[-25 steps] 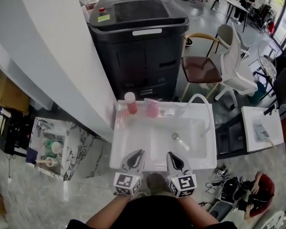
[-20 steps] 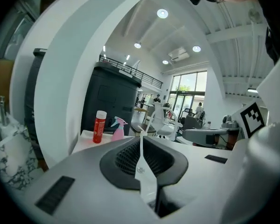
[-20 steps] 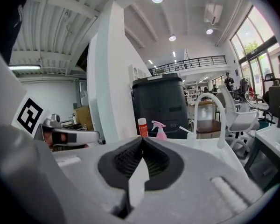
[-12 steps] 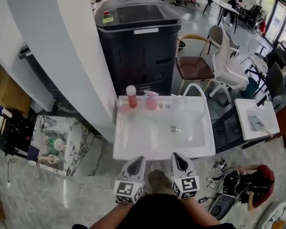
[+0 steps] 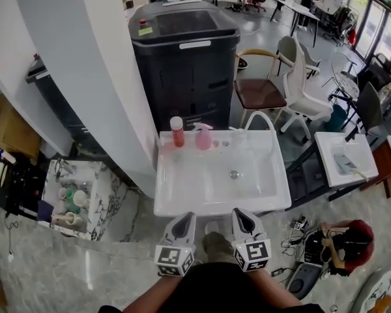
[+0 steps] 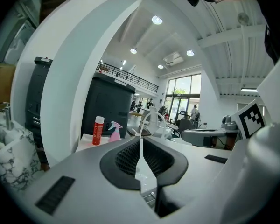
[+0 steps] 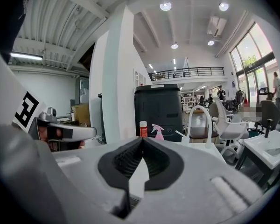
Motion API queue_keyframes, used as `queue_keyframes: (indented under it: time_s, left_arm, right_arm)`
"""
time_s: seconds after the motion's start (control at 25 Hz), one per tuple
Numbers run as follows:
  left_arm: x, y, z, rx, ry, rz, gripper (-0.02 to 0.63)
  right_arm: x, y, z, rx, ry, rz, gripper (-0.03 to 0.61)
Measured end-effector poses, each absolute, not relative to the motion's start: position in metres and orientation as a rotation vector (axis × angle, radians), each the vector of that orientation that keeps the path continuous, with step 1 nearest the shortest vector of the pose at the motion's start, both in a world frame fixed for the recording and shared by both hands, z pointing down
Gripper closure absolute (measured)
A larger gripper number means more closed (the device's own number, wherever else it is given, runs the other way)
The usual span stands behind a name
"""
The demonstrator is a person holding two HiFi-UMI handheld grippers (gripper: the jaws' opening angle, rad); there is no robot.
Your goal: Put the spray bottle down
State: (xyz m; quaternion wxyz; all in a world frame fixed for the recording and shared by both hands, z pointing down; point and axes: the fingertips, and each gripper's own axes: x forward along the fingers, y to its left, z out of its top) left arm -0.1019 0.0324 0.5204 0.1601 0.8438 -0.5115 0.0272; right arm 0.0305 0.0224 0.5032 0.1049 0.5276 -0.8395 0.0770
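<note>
The pink spray bottle (image 5: 203, 137) is found upright on the back ledge of the sink (image 5: 173, 208), beside a red bottle (image 5: 176, 131). The left hand-held gripper (image 5: 186, 218) and right hand-held gripper (image 5: 239, 214) are held closed and empty at the near rim. The spray bottle lies ahead across the basin, judged nearer the left.

left gripper (image 6: 141, 139): closed, empty | spray bottle (image 6: 115, 131): beside red bottle (image 6: 98, 130)

Sink (image 5: 182, 204): white, glossy, smooth. Spray bottle (image 5: 203, 137): pink translucent plastic. Red bottle (image 5: 177, 133): glossy plastic, white cap. Cabinet (image 5: 182, 70): matt black. Floor (image 5: 85, 266): polished grey stone look. Left tool (image 6: 141, 136): matt grey shell, ribbed black pads (image 6: 126, 157)
</note>
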Motion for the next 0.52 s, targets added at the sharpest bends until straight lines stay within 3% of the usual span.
queue_keyframes:
  time_s: [0.52]
  left_arm:
    - [-0.108,0.027,0.518,2.415,-1.469,0.071,0.580]
  right_arm:
    - [0.021,0.012,0.509,1.536,-2.465,0.243,0.581]
